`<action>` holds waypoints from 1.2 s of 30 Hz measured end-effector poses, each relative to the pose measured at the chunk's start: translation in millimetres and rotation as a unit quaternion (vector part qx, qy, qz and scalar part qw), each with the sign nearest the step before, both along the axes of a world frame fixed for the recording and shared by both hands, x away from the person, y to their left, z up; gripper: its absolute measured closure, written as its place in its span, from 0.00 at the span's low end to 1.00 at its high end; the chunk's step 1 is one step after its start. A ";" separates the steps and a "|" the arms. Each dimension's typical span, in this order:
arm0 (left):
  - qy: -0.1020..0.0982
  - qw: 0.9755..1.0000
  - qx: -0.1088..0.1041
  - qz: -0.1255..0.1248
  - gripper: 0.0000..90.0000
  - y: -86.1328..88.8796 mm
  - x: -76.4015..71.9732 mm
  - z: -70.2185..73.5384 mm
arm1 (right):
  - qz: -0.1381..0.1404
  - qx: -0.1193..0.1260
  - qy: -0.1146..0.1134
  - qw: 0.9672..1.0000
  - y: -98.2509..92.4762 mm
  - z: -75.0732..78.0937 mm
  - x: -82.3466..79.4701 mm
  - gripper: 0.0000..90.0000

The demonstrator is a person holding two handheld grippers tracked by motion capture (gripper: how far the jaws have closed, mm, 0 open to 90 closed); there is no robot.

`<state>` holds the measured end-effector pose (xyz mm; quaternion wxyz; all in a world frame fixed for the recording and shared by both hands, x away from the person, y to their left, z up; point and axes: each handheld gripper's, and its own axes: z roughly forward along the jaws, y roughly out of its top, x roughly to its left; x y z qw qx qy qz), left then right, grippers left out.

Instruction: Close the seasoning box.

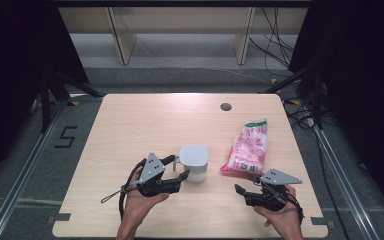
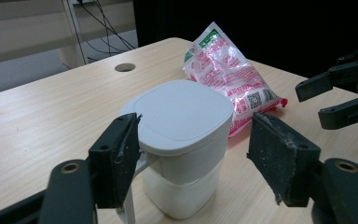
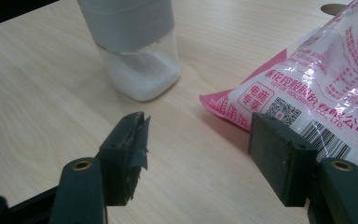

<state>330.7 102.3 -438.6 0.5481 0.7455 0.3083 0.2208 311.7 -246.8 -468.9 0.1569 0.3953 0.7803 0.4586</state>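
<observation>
A white lidded container (image 1: pixel 194 162) with a clear base and some white powder stands on the wooden table (image 1: pixel 150 120) near its front middle. My left gripper (image 1: pixel 179 167) is open, one jaw on each side of the container (image 2: pixel 182 140). The left jaw sits close by the lid's edge and handle, and the right jaw stands apart from it. A pink and white plastic bag (image 1: pixel 247 147) lies to the right of the container. My right gripper (image 1: pixel 245 184) is open just in front of the bag's near corner (image 3: pixel 317 93) with nothing between its jaws. The container (image 3: pixel 135 56) stands beyond it.
A round cable hole (image 1: pixel 225 106) sits in the table top at the back right. The right gripper (image 2: pixel 313 103) shows at the right edge of the left gripper view. Beyond the table are a grey floor, wooden furniture legs and loose cables.
</observation>
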 end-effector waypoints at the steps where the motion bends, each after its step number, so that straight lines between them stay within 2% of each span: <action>1: 0.000 1.000 0.002 0.002 0.35 1.6 -0.6 -1.3 | -0.002 0.001 0.000 1.000 -0.3 -0.4 0.0 0.40; 2: -0.003 1.000 0.006 0.003 0.34 2.9 -1.0 -2.3 | 0.001 -0.008 -0.015 1.000 -1.8 -0.6 1.8 0.39; 3: -0.001 1.000 0.006 0.005 0.34 3.8 -2.0 -3.4 | 0.001 -0.009 -0.017 1.000 -1.7 -1.0 1.8 0.39; 5: -0.005 1.000 0.008 0.005 0.33 5.9 -3.7 -5.2 | 0.004 -0.001 -0.014 1.000 -0.9 -1.3 1.3 0.39; 6: -0.009 1.000 0.012 0.004 0.33 7.2 -4.5 -6.1 | 0.002 -0.005 -0.016 1.000 -0.2 -1.3 0.4 0.39; 7: -0.005 1.000 0.008 0.007 0.33 7.3 -6.5 -7.4 | 0.009 -0.001 -0.016 1.000 -0.1 -1.4 0.7 0.39; 8: -0.003 1.000 0.003 0.007 0.33 7.5 -7.9 -8.9 | 0.006 -0.008 -0.019 1.000 -1.0 -0.5 0.0 0.39; 9: -0.007 1.000 0.004 0.006 0.33 8.4 -8.9 -10.0 | 0.002 0.000 -0.005 1.000 0.4 -0.8 -1.9 0.39; 10: -0.008 1.000 0.013 0.007 0.32 10.0 -10.6 -10.3 | 0.006 -0.005 -0.013 1.000 -1.0 -1.4 -0.4 0.39; 11: -0.007 1.000 0.007 0.009 0.32 10.1 -11.9 -11.5 | 0.006 -0.002 -0.015 1.000 -0.8 -2.2 -0.4 0.39; 12: -0.007 1.000 0.007 0.010 0.32 11.1 -13.4 -12.4 | 0.001 0.003 -0.007 1.000 0.4 -2.3 -2.1 0.39; 13: -0.017 1.000 0.008 0.008 0.32 12.8 -13.7 -13.7 | 0.007 -0.002 -0.015 1.000 -0.8 -2.9 -0.8 0.39; 14: -0.010 1.000 0.006 0.017 0.32 12.7 -16.3 -14.4 | 0.000 0.005 -0.006 1.000 0.3 -3.3 -2.5 0.39; 16: -0.009 1.000 0.001 0.019 0.32 12.1 -18.5 -17.1 | 0.006 0.000 -0.013 1.000 -2.2 -3.9 -0.9 0.39; 17: -0.008 1.000 0.000 0.017 0.32 12.1 -19.5 -18.2 | -0.001 0.008 -0.004 1.000 -0.9 -3.8 -2.8 0.39; 19: -0.013 1.000 0.002 0.016 0.32 12.9 -20.7 -19.4 | 0.003 -0.004 -0.018 1.000 -3.3 -4.0 -1.2 0.39; 20: -0.023 1.000 0.011 0.013 0.32 14.0 -20.3 -19.8 | 0.007 0.004 -0.011 1.000 -2.3 -5.0 -1.1 0.39; 21: -0.014 1.000 0.003 0.019 0.32 12.9 -22.2 -21.1 | 0.009 -0.003 -0.012 1.000 -3.2 -4.9 -0.9 0.39; 23: -0.014 1.000 0.011 0.021 0.32 13.8 -24.1 -22.2 | 0.011 0.002 -0.012 1.000 -2.7 -5.8 -0.6 0.39; 25: -0.010 1.000 0.009 0.025 0.32 13.8 -26.2 -23.8 | 0.012 0.000 -0.012 1.000 -3.2 -6.1 -0.3 0.39; 26: -0.018 0.999 0.019 0.021 0.32 15.3 -25.3 -23.6 | 0.012 -0.004 -0.011 1.000 -3.9 -5.8 -0.5 0.39; 27: -0.012 1.000 0.012 0.026 0.32 14.3 -27.0 -24.8 | 0.013 -0.003 -0.010 1.000 -4.2 -5.9 -0.6 0.39; 28: -0.012 0.999 0.013 0.028 0.32 14.3 -27.9 -25.3 | 0.005 0.003 0.001 1.000 -3.4 -5.6 -3.0 0.39; 29: -0.021 0.999 0.021 0.022 0.32 15.2 -27.9 -25.5 | 0.010 -0.006 -0.013 1.000 -5.1 -5.7 -1.5 0.39; 34: -0.006 1.000 0.010 0.023 0.31 11.9 -36.3 -30.9 | 0.007 0.002 -0.005 1.000 -4.5 -7.2 -3.7 0.38; 36: -0.009 1.000 0.012 0.021 0.31 11.2 -39.1 -33.2 | 0.006 0.003 0.002 1.000 -3.5 -7.5 -5.9 0.38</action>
